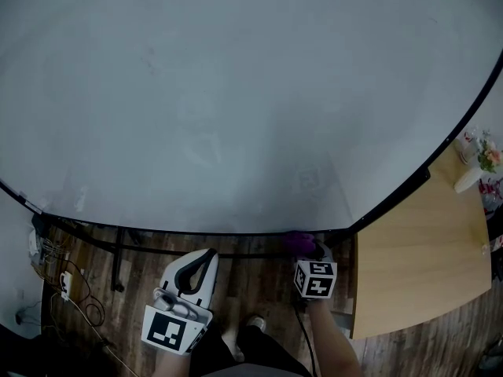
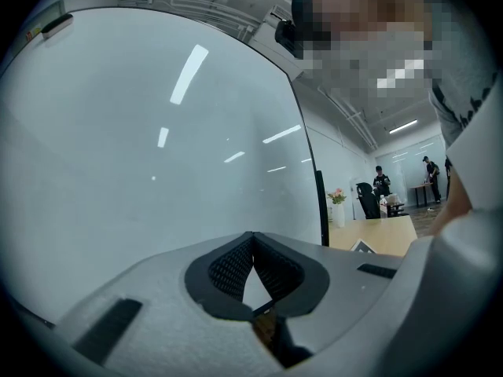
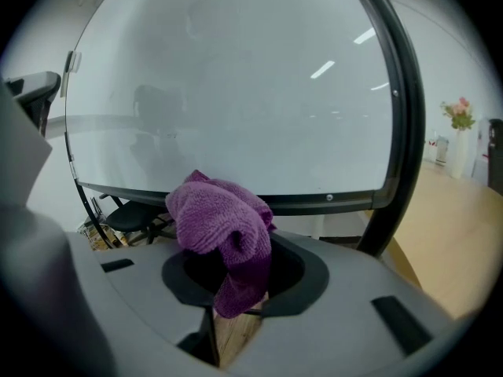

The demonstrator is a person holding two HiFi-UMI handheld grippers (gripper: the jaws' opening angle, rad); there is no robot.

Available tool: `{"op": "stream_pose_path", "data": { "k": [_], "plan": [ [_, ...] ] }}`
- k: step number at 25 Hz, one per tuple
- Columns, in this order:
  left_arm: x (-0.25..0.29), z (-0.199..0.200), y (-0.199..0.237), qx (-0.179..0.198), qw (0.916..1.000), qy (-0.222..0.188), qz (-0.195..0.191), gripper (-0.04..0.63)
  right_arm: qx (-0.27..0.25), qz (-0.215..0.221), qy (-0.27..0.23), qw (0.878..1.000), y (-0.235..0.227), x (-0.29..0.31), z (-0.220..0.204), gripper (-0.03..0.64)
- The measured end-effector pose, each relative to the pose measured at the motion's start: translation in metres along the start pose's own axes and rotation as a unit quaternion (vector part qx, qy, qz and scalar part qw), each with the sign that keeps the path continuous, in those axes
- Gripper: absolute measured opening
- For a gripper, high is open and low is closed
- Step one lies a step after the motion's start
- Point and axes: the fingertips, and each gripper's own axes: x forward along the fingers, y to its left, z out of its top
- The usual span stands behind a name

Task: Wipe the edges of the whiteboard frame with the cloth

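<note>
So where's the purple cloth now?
The cloth is clamped in the right gripper, low right of centre in the head view, near the whiteboard frame's bottom edge.

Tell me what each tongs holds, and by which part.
Right tongs grip the purple cloth by a bunched fold, most of it puffing above. Left tongs are shut, empty.

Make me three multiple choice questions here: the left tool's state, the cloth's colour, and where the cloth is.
1. The left tool is: A shut and empty; B wide open; C shut on a pen.
2. The cloth is: A white; B purple; C yellow.
3. The cloth is in: A the left tool; B the right tool; C neither.
Answers: 1 A, its jaws meet with nothing between; 2 B, it shows purple in two views; 3 B, it bunches between that tool's jaws.
</note>
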Motion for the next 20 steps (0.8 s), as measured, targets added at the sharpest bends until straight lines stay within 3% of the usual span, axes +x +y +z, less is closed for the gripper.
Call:
{"op": "stream_pose_path", "data": {
  "k": [11, 15, 20],
  "plan": [
    [0.019, -0.005, -0.012, 0.001, 0.9998, 0.015, -0.01, 0.015, 0.031, -0.043, -0.002, 0.999, -0.049, -0.006, -0.004, 0.101],
    [0.027, 0.008, -0.02, 0.001, 0.9996, -0.02, -0.021, 0.017, 0.038, -0.055, -0.005, 0.998, -0.064, -0.01, -0.004, 0.1],
    [0.026, -0.001, -0.021, 0.001, 0.9998, 0.007, -0.021, 0.015, 0.054, -0.074, -0.008, 0.996, -0.081, -0.017, -0.003, 0.095]
  ]
}}
